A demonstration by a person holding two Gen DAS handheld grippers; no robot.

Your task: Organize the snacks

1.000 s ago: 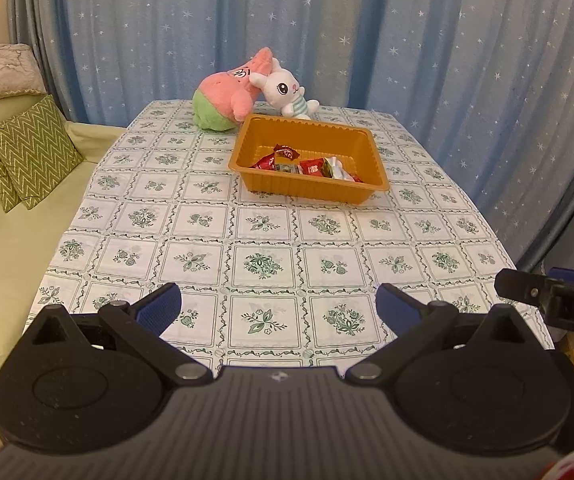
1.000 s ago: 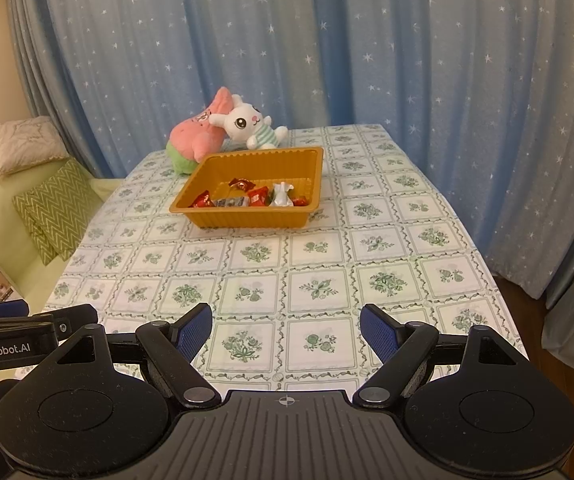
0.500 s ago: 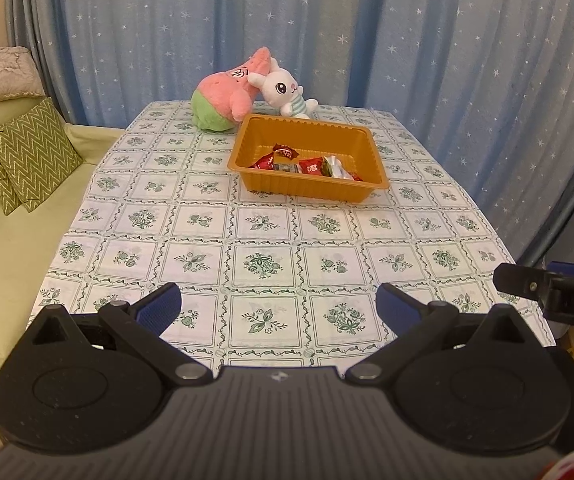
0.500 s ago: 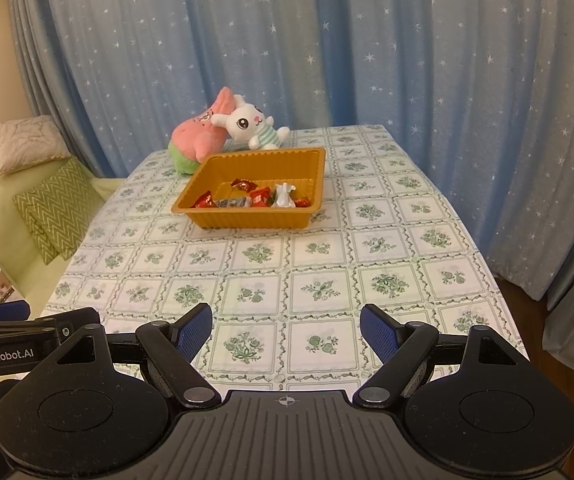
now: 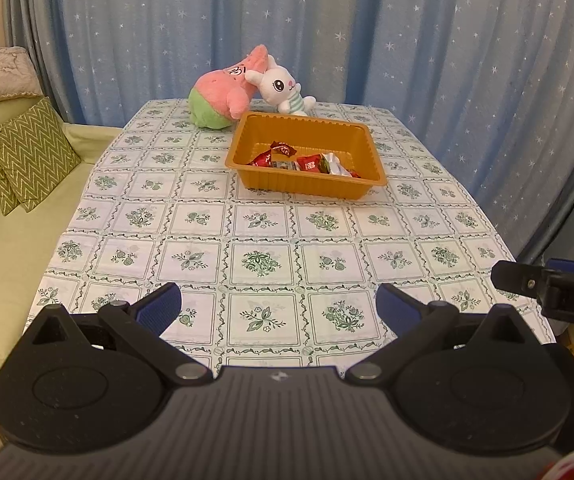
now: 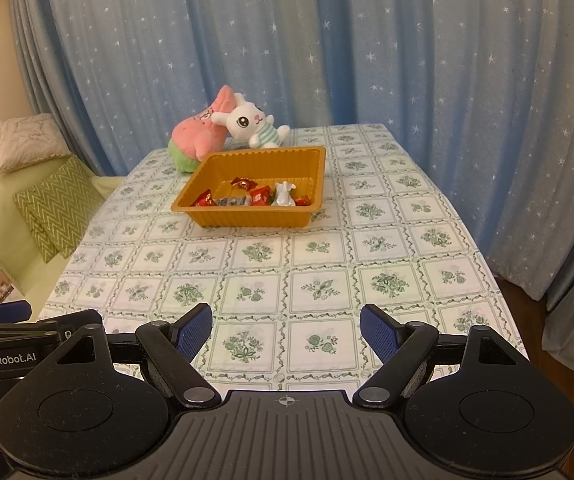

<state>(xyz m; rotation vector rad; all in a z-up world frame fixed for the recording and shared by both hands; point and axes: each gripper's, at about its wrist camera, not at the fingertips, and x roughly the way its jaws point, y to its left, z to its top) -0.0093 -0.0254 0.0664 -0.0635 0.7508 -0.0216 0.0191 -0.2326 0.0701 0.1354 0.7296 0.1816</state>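
An orange plastic tray (image 5: 307, 189) stands on the far half of the table and holds several wrapped snacks (image 5: 311, 162), mostly red, one silver-white. It also shows in the right wrist view (image 6: 227, 216) with the snacks (image 6: 261, 196) along its near wall. My left gripper (image 5: 278, 306) is open and empty over the table's near edge. My right gripper (image 6: 285, 330) is open and empty over the near edge too, to the right of the left one. Both are far from the tray.
A pink and green plush (image 5: 223, 94) and a white bunny plush (image 5: 283, 90) lie behind the tray. The table has a green-patterned cloth (image 5: 263, 236). A green sofa with zigzag cushions (image 5: 27, 156) is on the left. Blue starred curtains (image 5: 407, 40) hang behind and right.
Both views have shifted very slightly. The grippers stay open and empty, and the tray and snacks have not moved.
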